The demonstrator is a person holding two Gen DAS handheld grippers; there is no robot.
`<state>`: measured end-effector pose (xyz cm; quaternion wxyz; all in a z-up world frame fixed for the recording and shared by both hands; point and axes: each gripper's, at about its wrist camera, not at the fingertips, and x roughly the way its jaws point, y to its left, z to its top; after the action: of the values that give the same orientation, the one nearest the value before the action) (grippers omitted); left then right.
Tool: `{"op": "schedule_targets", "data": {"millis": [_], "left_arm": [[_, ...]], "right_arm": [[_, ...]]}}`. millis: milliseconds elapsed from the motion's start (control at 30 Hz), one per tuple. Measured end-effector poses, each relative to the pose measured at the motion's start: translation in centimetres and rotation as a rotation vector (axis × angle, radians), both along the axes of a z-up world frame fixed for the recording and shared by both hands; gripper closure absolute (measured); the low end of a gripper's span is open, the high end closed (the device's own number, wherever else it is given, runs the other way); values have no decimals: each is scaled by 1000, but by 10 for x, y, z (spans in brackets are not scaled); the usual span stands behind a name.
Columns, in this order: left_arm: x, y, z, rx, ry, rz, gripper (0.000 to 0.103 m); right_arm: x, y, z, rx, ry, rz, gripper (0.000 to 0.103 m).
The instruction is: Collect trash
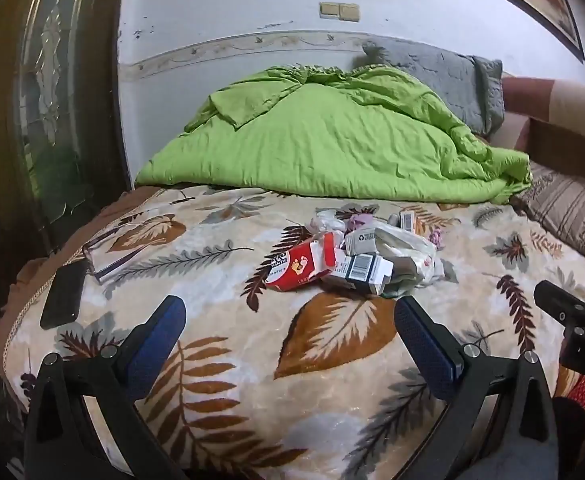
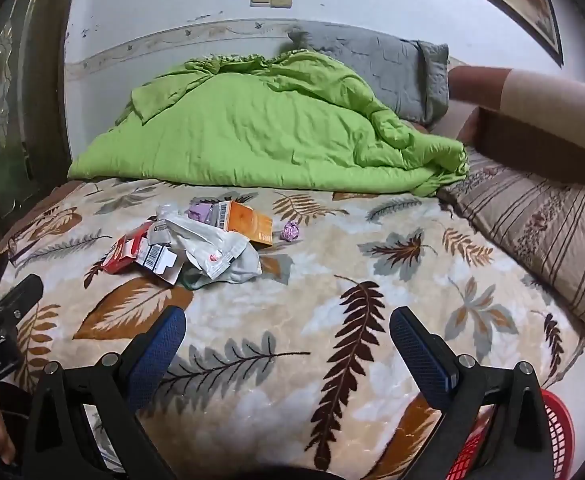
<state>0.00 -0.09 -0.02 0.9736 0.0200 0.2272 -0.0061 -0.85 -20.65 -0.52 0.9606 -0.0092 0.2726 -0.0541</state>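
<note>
Left to right: my left claw (image 1: 290, 320) hangs released and empty, red box (image 1: 298, 266) and barcode box (image 1: 362, 272) at its 12 o'clock on the bed (image 1: 332, 360). My right claw (image 2: 286, 326), also released, has the trash pile at 11 o'clock: white bag (image 2: 216, 248), orange box (image 2: 248, 222), purple wad (image 2: 290, 232). Red basket (image 2: 558, 428) sits at 4 o'clock. Best approach, I judge: take the nearest box first, pinching across its flat faces.

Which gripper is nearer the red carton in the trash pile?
Left. The left gripper hangs open just short of the red carton, almost in line with it. The right gripper, also open, sits farther off, to the carton's right.
</note>
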Motion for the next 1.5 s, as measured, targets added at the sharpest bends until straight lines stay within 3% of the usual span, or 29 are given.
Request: {"op": "schedule_targets", "data": {"millis": [267, 467, 800, 1500], "left_arm": [[-2, -2, 1, -22, 4, 2, 0], [-12, 11, 8, -84, -34, -13, 0], [-38, 3, 18, -44, -120, -27, 0], [-30, 6, 13, -41, -69, -6, 0]], "right_arm": [[4, 5, -3, -20, 20, 23, 0], [-19, -1, 6, 17, -93, 31, 0], [-32, 0, 13, 18, -136, 13, 0], [-32, 1, 10, 12, -125, 17, 0]]}}
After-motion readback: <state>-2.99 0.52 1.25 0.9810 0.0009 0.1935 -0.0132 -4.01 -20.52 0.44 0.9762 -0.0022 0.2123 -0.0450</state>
